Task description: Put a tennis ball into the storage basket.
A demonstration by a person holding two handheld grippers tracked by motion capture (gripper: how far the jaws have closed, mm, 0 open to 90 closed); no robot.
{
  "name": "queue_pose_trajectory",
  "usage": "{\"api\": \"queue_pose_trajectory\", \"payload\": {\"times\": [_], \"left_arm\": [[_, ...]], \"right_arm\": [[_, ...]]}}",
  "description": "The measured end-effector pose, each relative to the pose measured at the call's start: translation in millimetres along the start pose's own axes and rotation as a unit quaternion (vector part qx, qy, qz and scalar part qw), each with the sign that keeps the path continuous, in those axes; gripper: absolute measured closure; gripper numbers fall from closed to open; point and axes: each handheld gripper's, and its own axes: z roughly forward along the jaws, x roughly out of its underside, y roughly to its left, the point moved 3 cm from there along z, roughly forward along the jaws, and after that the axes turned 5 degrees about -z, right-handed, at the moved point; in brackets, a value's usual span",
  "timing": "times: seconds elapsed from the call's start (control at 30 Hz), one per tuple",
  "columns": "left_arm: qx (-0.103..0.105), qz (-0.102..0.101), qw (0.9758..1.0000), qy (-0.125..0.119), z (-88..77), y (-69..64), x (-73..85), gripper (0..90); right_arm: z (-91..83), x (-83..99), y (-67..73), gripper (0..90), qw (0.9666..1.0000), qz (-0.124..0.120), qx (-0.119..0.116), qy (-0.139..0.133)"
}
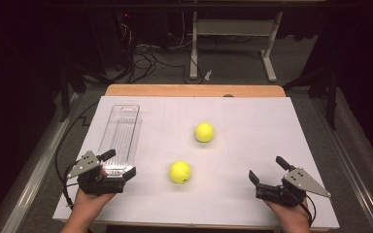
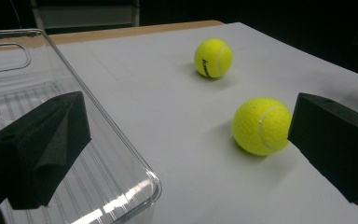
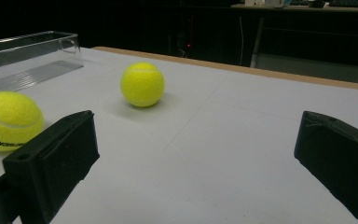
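Note:
Two yellow tennis balls lie on the white sheet: the near ball (image 1: 180, 172) (image 2: 261, 125) (image 3: 10, 120) and the far ball (image 1: 204, 132) (image 2: 213, 57) (image 3: 142, 84). A long clear plastic tray (image 1: 120, 138) (image 2: 32, 135) (image 3: 28, 56) lies empty at the left. My left gripper (image 1: 118, 162) (image 2: 186, 154) rests at the tray's near end, open, with nothing between its jaws. My right gripper (image 1: 267, 171) (image 3: 196, 163) sits at the front right, open and empty, well apart from both balls.
The white sheet (image 1: 252, 126) covers a wooden table (image 1: 194, 90) whose far edge shows. Beyond it stand table legs (image 1: 270, 53) and cables (image 1: 141, 58) on a dark floor. Open sheet lies between the balls and the right gripper.

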Motion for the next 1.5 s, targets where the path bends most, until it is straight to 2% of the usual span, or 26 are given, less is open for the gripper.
{"api": "queue_pose_trajectory", "payload": {"times": [0.57, 1.0, 1.23, 1.33, 1.5], "left_arm": [[-0.001, -0.01, 0.9999, -0.002, -5.2, 2.1, -2.8, 0.4], [-0.002, -0.006, 1.0, -0.002, -12.7, 4.0, -5.6, 0.7], [-0.004, -0.015, 0.9999, 0.0, -20.0, 10.4, -6.0, 0.6], [-0.002, -0.017, 0.9998, -0.014, -23.8, 15.2, -6.8, 0.6], [-0.004, -0.025, 0.9995, -0.019, -27.6, 19.4, -7.0, 0.5]], "right_arm": [[0.3, 0.6, -0.3, 0.2, 1.0, -0.002, 0.001, -0.001], [-0.5, 0.8, -1.1, 0.2, 1.0, 0.0, 0.001, -0.001], [-0.6, 0.8, -1.5, 0.2, 1.0, 0.0, 0.001, -0.001], [-0.6, 0.9, -2.0, 0.2, 1.0, 0.0, 0.002, -0.001], [-0.4, 0.9, -1.6, 0.2, 1.0, 0.0, 0.001, -0.001]]}}
